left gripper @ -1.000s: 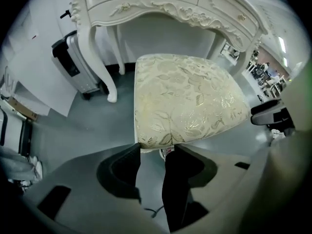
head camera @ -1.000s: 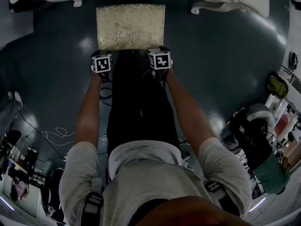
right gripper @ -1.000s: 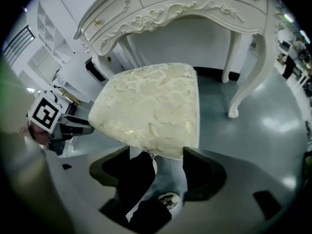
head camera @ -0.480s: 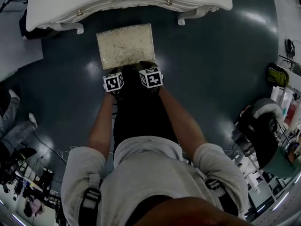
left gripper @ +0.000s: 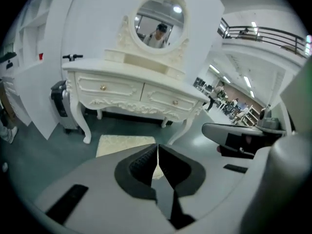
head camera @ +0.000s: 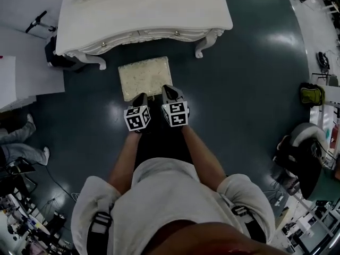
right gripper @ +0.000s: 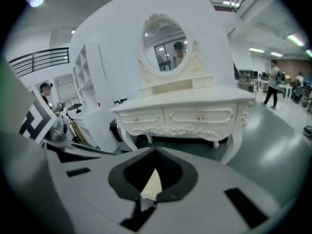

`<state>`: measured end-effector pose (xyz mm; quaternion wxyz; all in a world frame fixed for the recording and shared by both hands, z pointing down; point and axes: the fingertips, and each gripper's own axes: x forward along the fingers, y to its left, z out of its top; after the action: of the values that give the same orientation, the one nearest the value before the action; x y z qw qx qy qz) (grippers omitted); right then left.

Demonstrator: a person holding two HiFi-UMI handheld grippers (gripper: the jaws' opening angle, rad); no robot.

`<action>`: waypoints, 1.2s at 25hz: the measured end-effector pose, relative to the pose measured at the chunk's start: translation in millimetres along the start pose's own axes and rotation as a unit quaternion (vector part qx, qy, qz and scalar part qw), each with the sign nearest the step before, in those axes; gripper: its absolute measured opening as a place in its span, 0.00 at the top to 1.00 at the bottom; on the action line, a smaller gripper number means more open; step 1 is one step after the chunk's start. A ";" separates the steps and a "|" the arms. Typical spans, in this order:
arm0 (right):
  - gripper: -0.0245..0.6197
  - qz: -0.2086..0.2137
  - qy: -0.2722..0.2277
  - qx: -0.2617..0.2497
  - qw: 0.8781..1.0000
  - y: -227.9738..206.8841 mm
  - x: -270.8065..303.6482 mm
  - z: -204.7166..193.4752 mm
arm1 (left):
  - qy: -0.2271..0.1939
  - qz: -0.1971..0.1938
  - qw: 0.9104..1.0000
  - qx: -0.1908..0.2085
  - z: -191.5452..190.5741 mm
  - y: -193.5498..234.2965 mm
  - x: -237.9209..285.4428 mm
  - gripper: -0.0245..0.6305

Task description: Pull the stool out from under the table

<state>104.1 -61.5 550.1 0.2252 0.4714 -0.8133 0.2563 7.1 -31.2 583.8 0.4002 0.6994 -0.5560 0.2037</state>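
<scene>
The stool (head camera: 144, 77), a low seat with a cream patterned cushion, stands on the dark floor just in front of the white dressing table (head camera: 143, 9), clear of its legs. My left gripper (head camera: 141, 96) and right gripper (head camera: 169, 91) hang side by side above the stool's near edge, apart from it, both shut with nothing held. In the left gripper view the shut jaws (left gripper: 157, 152) point over the stool (left gripper: 124, 145) toward the table (left gripper: 136, 89). The right gripper view shows shut jaws (right gripper: 155, 152), a sliver of cushion (right gripper: 152, 185) behind them, and the table (right gripper: 190, 113).
An oval mirror (left gripper: 158, 23) tops the table. A dark suitcase (left gripper: 61, 104) stands by the table's left leg, beside a white panel (head camera: 21, 78). A person's legs (head camera: 21, 142) are at the far left. Bags and gear (head camera: 313, 94) line the right side.
Both grippers have left the stool's near edge and risen toward me, jaws now shut. My view has risen too, so the whole table shows. The stool stays on the floor.
</scene>
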 end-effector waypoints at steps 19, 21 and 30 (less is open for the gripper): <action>0.94 -0.035 -0.270 -0.133 0.953 67.0 -224.7 206.6 | -0.273 -0.043 0.958 0.079 155.7 -119.2 -215.2 0.94; 0.94 -0.034 -0.289 -0.132 0.948 69.8 -240.9 217.2 | -0.283 -0.047 0.952 0.108 162.3 -132.1 -224.0 0.94; 0.94 -0.025 -0.311 -0.135 0.940 64.8 -275.0 232.7 | -0.295 -0.067 0.944 0.131 168.8 -169.1 -253.5 0.94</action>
<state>142.8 -1.3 191.2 0.0285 0.5131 -0.8576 -0.0210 63.4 2.3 241.6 0.1360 0.8101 -0.5693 0.0325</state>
